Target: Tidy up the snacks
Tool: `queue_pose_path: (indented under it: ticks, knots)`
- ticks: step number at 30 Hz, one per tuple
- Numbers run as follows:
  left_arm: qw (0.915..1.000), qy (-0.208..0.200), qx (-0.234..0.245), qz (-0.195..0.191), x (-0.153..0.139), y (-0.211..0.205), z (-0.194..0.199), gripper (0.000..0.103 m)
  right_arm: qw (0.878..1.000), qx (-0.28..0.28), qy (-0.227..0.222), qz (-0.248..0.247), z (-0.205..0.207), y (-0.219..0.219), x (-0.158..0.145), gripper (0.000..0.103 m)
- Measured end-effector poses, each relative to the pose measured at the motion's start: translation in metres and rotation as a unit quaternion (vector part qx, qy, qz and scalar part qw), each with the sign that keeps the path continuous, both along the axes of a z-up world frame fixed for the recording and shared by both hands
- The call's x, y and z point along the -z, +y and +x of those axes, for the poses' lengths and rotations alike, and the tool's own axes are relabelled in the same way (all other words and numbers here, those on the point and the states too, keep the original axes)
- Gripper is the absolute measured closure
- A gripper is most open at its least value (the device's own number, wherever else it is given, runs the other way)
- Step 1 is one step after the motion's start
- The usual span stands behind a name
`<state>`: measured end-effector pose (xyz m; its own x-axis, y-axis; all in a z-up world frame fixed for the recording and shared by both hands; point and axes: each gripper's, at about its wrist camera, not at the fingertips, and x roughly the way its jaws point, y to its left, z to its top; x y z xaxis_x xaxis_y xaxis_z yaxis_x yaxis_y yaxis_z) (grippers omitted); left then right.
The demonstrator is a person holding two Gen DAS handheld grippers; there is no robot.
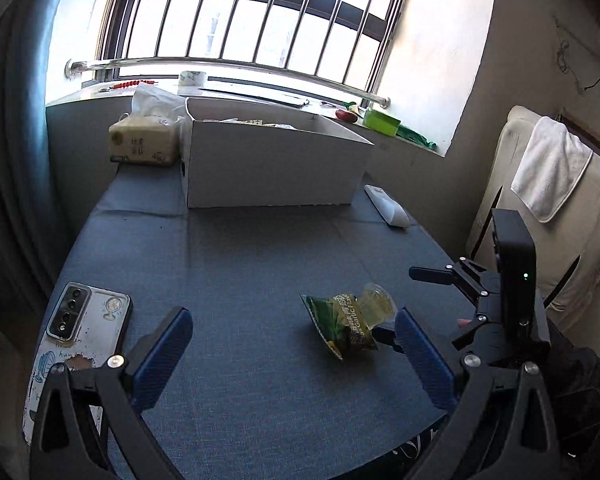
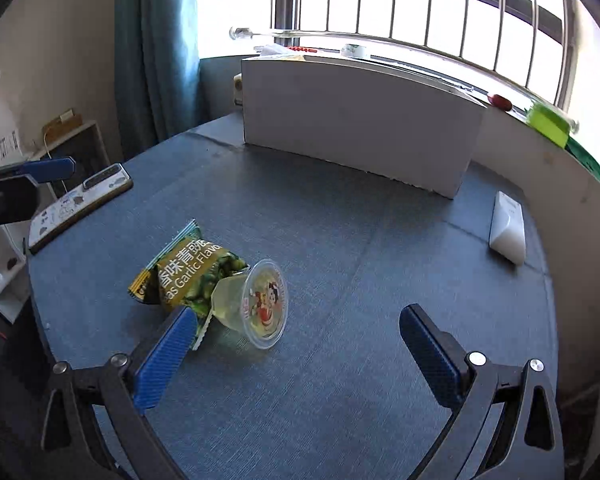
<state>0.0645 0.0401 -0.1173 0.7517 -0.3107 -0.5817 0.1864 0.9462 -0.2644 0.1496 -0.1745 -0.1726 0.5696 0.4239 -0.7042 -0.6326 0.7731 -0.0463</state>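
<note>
A green garlic-pea snack packet [image 2: 188, 274] lies on the blue table, with a clear jelly cup [image 2: 256, 304] on its side against it. Both also show in the left wrist view, the packet [image 1: 336, 324] and the cup [image 1: 376, 304]. My right gripper [image 2: 298, 320] is open, low over the table, its left finger beside the packet and cup. My left gripper [image 1: 294, 328] is open and empty, left of the snacks. A white open box [image 1: 272, 160] stands at the table's far side, with some items inside.
A phone [image 1: 76, 336] lies at the table's left edge. A white remote [image 1: 386, 206] lies right of the box. A tissue pack [image 1: 144, 140] sits left of the box. Small items line the windowsill [image 1: 380, 120]. A padded chair with a towel [image 1: 548, 168] stands right.
</note>
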Motion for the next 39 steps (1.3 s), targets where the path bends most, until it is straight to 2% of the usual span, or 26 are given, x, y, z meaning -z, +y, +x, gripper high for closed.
queue_pose_path:
  ticks: [4,5,6,7,8,9,11,14,18,24,27,29,30,31,33,35,39]
  knots:
    - [1.0000,0.007,0.003,0.001,0.004,-0.001,0.002,0.000,0.999,-0.030,0.040,-0.012,0.018,0.012,0.008,0.000]
    - [0.9999,0.009,0.004,0.001,0.005,-0.002,0.003,0.000,0.998,-0.034,0.054,-0.015,0.021,0.014,0.010,0.004]
    - [0.9999,0.012,0.005,0.001,0.007,-0.003,0.004,0.000,0.996,-0.043,0.071,-0.015,0.023,0.016,0.013,0.010]
    - [0.9999,0.014,0.007,0.001,0.009,-0.003,0.005,0.000,0.997,-0.043,0.068,-0.016,0.023,0.017,0.012,0.018]
    - [0.9998,0.018,0.008,0.002,0.010,-0.004,0.007,0.000,0.997,-0.050,0.066,-0.012,0.021,0.018,0.010,0.039]
    - [0.9997,0.021,0.010,0.002,0.012,-0.005,0.008,0.000,0.996,-0.060,0.063,-0.007,0.020,0.018,0.009,0.054]
    - [0.9995,0.027,0.015,0.008,0.016,-0.009,0.012,0.000,0.996,-0.064,0.061,-0.005,0.020,0.019,0.009,0.056]
    - [0.9989,0.035,0.025,0.018,0.019,-0.015,0.015,0.000,0.995,-0.065,0.071,0.025,0.019,0.015,0.007,0.056]
    - [0.9971,0.053,0.042,0.034,0.025,-0.029,0.026,0.000,0.994,-0.030,0.081,0.073,0.015,-0.003,-0.001,0.056]
    - [0.9897,0.092,0.072,0.082,0.040,-0.061,0.062,0.000,0.985,0.017,0.077,0.150,0.001,-0.042,-0.018,0.056]
    - [0.9863,0.117,0.079,0.086,0.051,-0.066,0.079,0.001,0.981,0.042,0.075,0.176,-0.006,-0.061,-0.024,0.056]
    - [0.9854,0.117,0.077,0.097,0.054,-0.069,0.082,0.019,0.979,0.054,0.072,0.185,-0.009,-0.071,-0.026,0.056]
    - [0.9845,0.113,0.072,0.113,0.053,-0.071,0.082,0.053,0.978,0.061,0.070,0.187,-0.011,-0.076,-0.027,0.056]
    - [0.9838,0.115,0.075,0.114,0.052,-0.071,0.083,0.061,0.977,0.065,0.071,0.191,-0.012,-0.079,-0.027,0.056]
    - [0.9866,0.113,0.077,0.089,0.048,-0.064,0.083,0.063,0.974,0.074,0.071,0.202,-0.012,-0.088,-0.030,0.056]
    - [0.9887,0.098,0.070,0.090,0.040,-0.058,0.080,0.064,0.972,0.079,0.067,0.212,-0.011,-0.094,-0.034,0.056]
    - [0.9955,0.054,0.048,0.062,0.007,-0.038,0.086,0.064,0.968,0.084,0.055,0.232,0.004,-0.096,-0.049,0.056]
